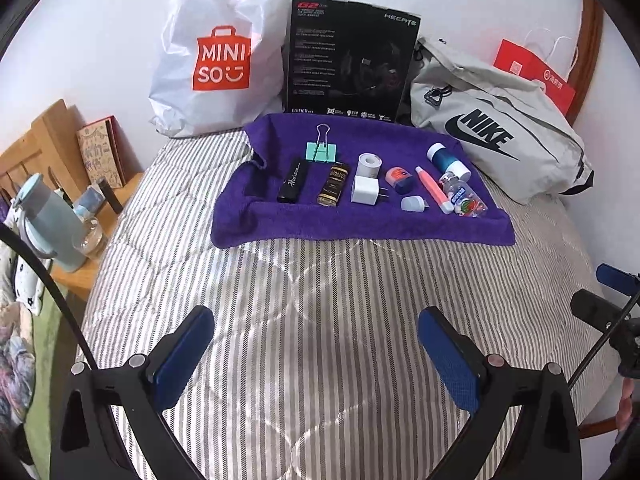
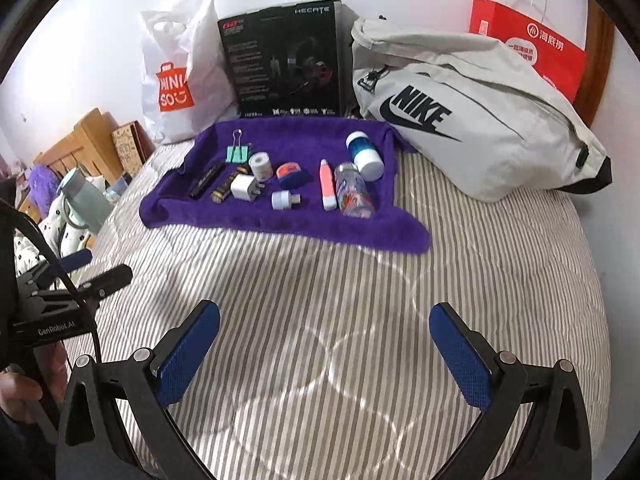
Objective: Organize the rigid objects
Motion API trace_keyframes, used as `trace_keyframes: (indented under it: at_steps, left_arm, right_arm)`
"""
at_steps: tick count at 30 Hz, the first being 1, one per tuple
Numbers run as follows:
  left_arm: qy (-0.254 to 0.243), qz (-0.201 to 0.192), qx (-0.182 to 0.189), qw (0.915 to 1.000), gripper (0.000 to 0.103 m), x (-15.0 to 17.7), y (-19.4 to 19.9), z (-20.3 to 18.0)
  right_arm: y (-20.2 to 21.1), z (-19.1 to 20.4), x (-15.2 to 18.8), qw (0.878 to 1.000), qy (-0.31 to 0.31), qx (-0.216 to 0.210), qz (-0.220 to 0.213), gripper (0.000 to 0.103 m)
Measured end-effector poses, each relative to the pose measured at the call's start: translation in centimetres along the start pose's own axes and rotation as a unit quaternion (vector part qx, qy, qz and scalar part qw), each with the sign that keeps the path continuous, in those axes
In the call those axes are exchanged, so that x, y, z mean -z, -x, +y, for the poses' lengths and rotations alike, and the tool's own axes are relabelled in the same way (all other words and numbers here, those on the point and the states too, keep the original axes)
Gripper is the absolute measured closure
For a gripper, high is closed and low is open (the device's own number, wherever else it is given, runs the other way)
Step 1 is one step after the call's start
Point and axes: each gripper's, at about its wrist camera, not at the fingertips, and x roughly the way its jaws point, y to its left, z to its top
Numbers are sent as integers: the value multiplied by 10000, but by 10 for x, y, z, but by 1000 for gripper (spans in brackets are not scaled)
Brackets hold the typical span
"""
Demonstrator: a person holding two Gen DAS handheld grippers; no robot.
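A purple towel (image 1: 280,224) (image 2: 256,224) lies on the striped bed with several small objects on it: a mint binder clip (image 1: 321,150), a black lighter (image 1: 293,181), a brown bottle (image 1: 333,184), a white charger (image 1: 366,190) (image 2: 245,187), a tape roll (image 1: 369,165), a pink tube (image 1: 432,188) (image 2: 327,184), a clear bottle (image 1: 464,196) (image 2: 354,190) and a blue-and-white bottle (image 1: 446,160) (image 2: 363,152). My left gripper (image 1: 316,354) and right gripper (image 2: 325,350) are both open and empty, above the bedspread well short of the towel.
Behind the towel stand a white Miniso bag (image 1: 216,52), a black headset box (image 1: 348,60), a grey Nike bag (image 1: 492,132) (image 2: 472,112) and a red paper bag (image 2: 528,44). A wooden nightstand (image 1: 72,276) with a blue flask (image 1: 44,220) is at left.
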Motion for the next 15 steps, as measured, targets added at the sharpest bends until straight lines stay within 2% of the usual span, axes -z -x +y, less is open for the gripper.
trace_keyframes:
  at_steps: [15]
  left_arm:
    - [82, -66, -85, 9999, 0, 6, 17, 2]
  right_arm:
    - [13, 2, 12, 10000, -27, 16, -76, 0]
